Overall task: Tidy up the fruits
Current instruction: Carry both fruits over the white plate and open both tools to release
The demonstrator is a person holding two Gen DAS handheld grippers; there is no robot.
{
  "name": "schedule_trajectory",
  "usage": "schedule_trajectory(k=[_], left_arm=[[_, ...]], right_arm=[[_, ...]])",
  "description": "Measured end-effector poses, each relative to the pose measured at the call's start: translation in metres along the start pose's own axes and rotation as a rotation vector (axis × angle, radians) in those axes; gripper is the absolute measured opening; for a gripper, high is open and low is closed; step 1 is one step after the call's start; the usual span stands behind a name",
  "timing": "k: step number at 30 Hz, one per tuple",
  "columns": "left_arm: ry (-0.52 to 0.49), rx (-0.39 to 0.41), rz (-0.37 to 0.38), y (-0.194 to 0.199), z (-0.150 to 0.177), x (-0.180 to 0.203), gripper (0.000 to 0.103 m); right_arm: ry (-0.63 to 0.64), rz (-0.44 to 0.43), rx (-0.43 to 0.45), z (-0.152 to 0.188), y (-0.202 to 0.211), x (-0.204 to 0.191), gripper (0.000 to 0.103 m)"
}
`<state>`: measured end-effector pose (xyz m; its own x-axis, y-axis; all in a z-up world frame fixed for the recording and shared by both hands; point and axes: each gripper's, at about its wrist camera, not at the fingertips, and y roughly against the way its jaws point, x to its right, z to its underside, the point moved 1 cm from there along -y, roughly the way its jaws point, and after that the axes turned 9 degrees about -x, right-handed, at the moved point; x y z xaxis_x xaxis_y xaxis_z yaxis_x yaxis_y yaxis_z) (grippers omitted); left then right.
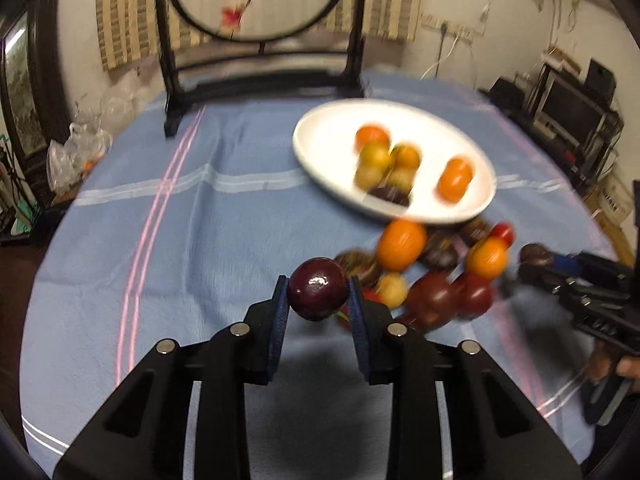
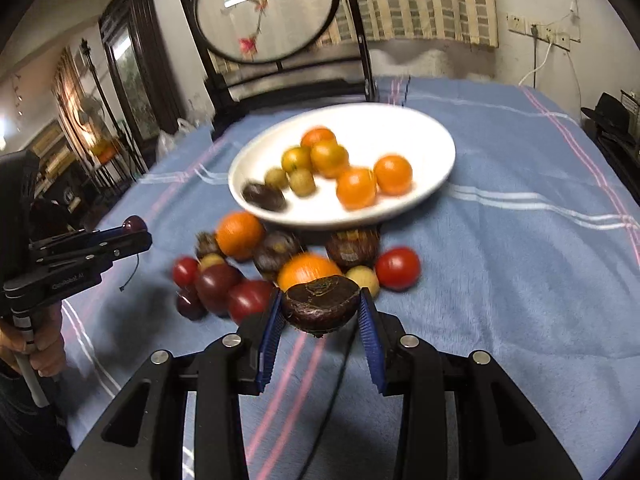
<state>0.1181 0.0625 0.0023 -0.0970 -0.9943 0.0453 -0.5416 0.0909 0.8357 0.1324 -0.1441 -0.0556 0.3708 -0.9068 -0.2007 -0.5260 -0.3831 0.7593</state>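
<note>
Plate (image 2: 420,192) partly filled, a heap (image 2: 280,264) waits on the worktop; left gripper (image 1: 318,294) jaws grip a plum (image 1: 318,289), right gripper (image 2: 320,306) jaws a chestnut (image 2: 320,300).

"GenRobot.AI" on left gripper (image 2: 134,226)

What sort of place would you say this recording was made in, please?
Most likely a lived-in home room, not a lab. A table under a blue striped cloth carries a decorative round painted screen in a dark frame, and cluttered shelves stand along the wall.
</note>
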Motion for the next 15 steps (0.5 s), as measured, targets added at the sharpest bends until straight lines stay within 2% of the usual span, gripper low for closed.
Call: schedule_trajectory(k=[5, 9, 11, 15], left_arm=[[-0.037, 0.060, 0.028, 0.016, -0.029, 0.022, 0.028], [-0.030, 0.086, 0.057, 0.005, -0.060, 0.036, 0.028], [-0.006, 0.072, 0.054, -0.007, -0.072, 0.037, 0.028], [0.052, 0.010, 0.053, -0.041, -0.093, 0.034, 0.028]], right_arm=[[0.021, 0.012, 0.074, -0.030, 0.021, -0.009, 0.038], [0.011, 0.000, 0.110, -0.062, 0.019, -0.017, 0.038], [0.003, -0.002, 0.108, -0.074, 0.008, -0.020, 0.038], [-0.046, -0.018, 0.077, -0.079, -0.018, -0.012, 0.038]])
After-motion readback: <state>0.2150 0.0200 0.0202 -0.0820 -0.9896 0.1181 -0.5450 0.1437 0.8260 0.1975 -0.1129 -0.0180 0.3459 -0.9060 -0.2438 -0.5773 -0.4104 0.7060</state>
